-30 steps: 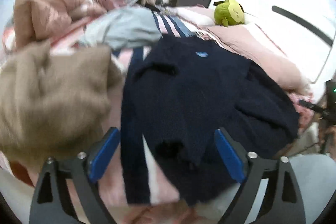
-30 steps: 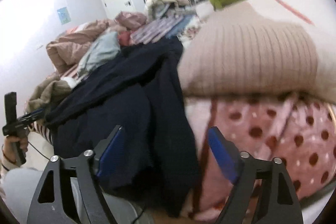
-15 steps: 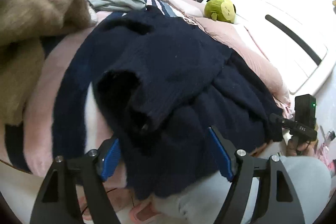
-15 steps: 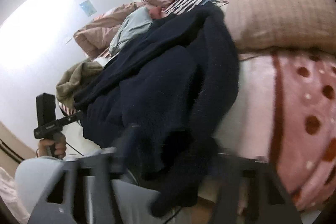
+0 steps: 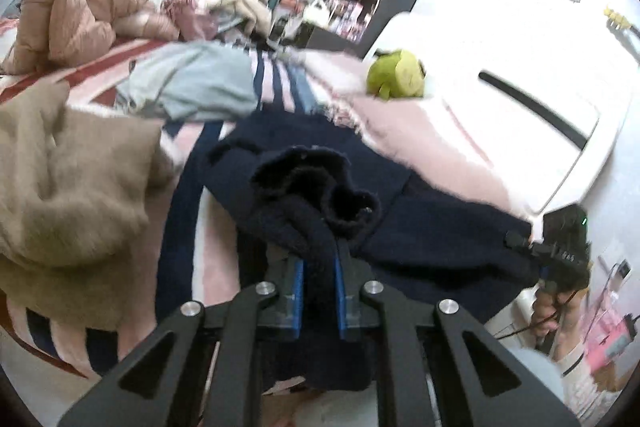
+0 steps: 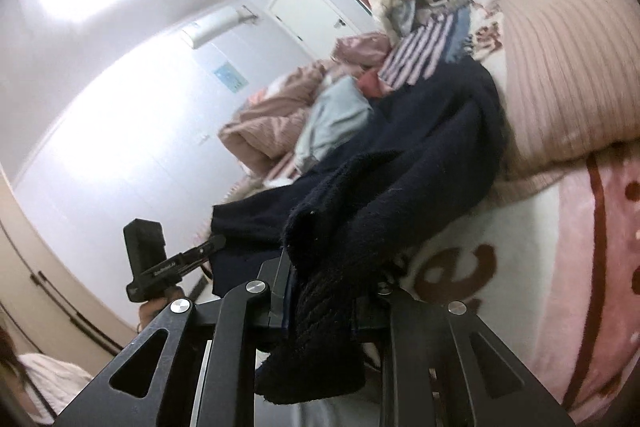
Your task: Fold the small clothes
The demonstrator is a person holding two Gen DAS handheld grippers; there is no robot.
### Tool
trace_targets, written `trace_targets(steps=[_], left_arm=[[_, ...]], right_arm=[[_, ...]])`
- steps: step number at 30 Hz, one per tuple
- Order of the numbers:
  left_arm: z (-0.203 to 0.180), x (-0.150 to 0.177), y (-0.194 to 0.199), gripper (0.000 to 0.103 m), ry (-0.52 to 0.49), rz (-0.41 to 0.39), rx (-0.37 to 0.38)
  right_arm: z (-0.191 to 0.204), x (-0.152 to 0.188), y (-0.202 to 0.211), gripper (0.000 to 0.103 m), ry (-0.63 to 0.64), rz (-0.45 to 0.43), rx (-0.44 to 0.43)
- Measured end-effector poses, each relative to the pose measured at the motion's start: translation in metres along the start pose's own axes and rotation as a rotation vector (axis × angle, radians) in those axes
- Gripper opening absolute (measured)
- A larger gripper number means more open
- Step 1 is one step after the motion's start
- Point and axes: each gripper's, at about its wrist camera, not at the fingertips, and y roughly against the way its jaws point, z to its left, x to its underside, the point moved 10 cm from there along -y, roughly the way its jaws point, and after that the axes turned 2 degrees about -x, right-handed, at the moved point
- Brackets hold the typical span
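Observation:
A navy knit sweater (image 5: 420,227) lies spread on the bed's near edge. My left gripper (image 5: 318,267) is shut on a bunched sleeve cuff of it, the cuff opening showing just beyond the blue pads. My right gripper (image 6: 320,291) is shut on another thick fold of the same navy sweater (image 6: 420,163), which drapes over the jaws and hides the fingertips. The right gripper's handle (image 5: 564,247) shows in the left wrist view; the left gripper's handle (image 6: 160,263) shows in the right wrist view.
A tan fleece garment (image 5: 68,195) lies left of the sweater, a light blue garment (image 5: 192,83) behind it. A ribbed pink pillow (image 6: 568,75) and green plush toy (image 5: 396,75) lie to the right. A pink dotted blanket (image 6: 600,267) covers the bed.
Both grippers went from open to shut on parts of the navy sweater. The gripped folds are lifted slightly off the bed.

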Motion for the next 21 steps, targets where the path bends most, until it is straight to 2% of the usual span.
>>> trace_targets(steps=[6, 10, 14, 16, 17, 19, 21], left_arm=[[-0.012, -0.015, 0.055, 0.009, -0.015, -0.088, 0.06], [-0.027, -0.017, 0.112, 0.009, -0.028, -0.153, 0.094], [-0.037, -0.016, 0.158, 0.009, -0.053, -0.199, 0.09], [-0.034, -0.016, 0.161, 0.009, -0.046, -0.19, 0.083], [-0.031, -0.018, 0.155, 0.009, -0.05, -0.185, 0.071], [-0.025, -0.024, 0.139, 0.009, -0.057, -0.176, 0.052], [-0.018, -0.037, 0.114, 0.009, -0.056, -0.168, 0.048]], right_arm=[[0.039, 0.002, 0.024, 0.013, 0.039, -0.06, -0.037], [0.074, 0.008, 0.051, 0.013, 0.085, -0.085, -0.054], [0.11, 0.023, 0.085, 0.013, 0.124, -0.111, -0.078], [0.114, 0.023, 0.09, 0.013, 0.123, -0.118, -0.069], [0.109, 0.019, 0.084, 0.013, 0.113, -0.107, -0.029], [0.104, 0.014, 0.08, 0.013, 0.109, -0.102, -0.011], [0.092, -0.004, 0.065, 0.013, 0.103, -0.094, 0.039]])
